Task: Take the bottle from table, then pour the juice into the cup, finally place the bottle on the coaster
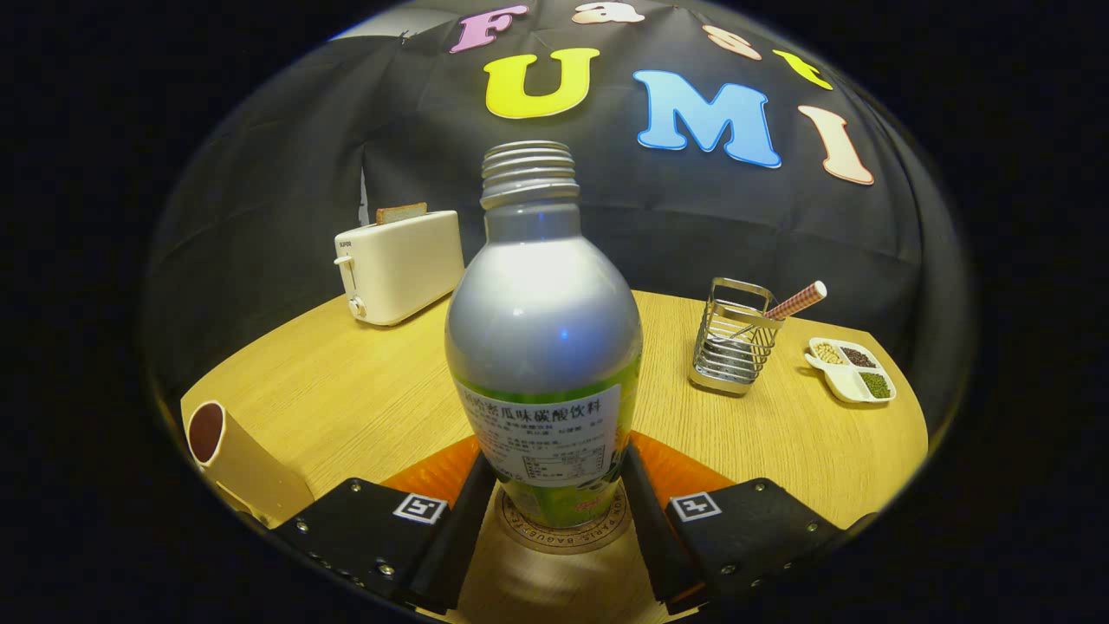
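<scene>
bottle [544, 347] upright on coaster [563, 533], btwn gripper [554, 503] fingers. cup [234, 464] on table [364, 399] to its left; toaster [398, 264] behind-left; wire rack [732, 338] w/ straw [795, 302] behind-right, divided dish [851, 370] right of rack.

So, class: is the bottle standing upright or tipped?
Upright. The bottle stands on the coaster, its uncapped threaded neck pointing straight up, between the gripper fingers, which sit against its sides.

Fisheye view riding low, facing forward across table [346, 390], bottle [544, 347] very near
</scene>
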Demonstrator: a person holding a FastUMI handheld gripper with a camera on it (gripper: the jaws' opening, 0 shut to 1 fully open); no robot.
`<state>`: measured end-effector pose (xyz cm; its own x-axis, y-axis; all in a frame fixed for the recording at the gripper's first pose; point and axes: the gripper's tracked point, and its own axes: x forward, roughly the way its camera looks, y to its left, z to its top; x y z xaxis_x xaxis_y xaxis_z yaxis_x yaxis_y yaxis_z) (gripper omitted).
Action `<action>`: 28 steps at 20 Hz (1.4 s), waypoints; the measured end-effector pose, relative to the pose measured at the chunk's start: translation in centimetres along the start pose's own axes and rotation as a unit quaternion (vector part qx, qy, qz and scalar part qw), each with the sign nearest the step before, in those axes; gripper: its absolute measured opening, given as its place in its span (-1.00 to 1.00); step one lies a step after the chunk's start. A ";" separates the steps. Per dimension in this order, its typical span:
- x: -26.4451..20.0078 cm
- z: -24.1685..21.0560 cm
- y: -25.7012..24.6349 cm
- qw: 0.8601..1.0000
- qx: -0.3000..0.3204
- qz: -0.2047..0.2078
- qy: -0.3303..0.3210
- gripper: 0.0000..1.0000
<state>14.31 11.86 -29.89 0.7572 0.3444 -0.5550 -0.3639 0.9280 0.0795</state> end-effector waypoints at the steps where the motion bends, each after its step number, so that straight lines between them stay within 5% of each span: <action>1: 0.0 -0.1 -0.1 1.000 0.001 0.000 0.002 0.58; 5: -0.1 -0.2 -0.2 1.000 0.006 -0.004 0.005 0.69; 6: -0.1 -0.1 -0.3 1.000 0.006 -0.006 0.005 0.97; 7: -0.4 0.0 -0.2 1.000 0.008 -0.006 0.005 1.00; 28: -20.2 9.8 2.2 0.986 0.035 -0.085 -0.138 0.98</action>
<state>3.47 8.35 -10.39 0.9263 0.1993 -0.3198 -0.1880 0.9799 0.0662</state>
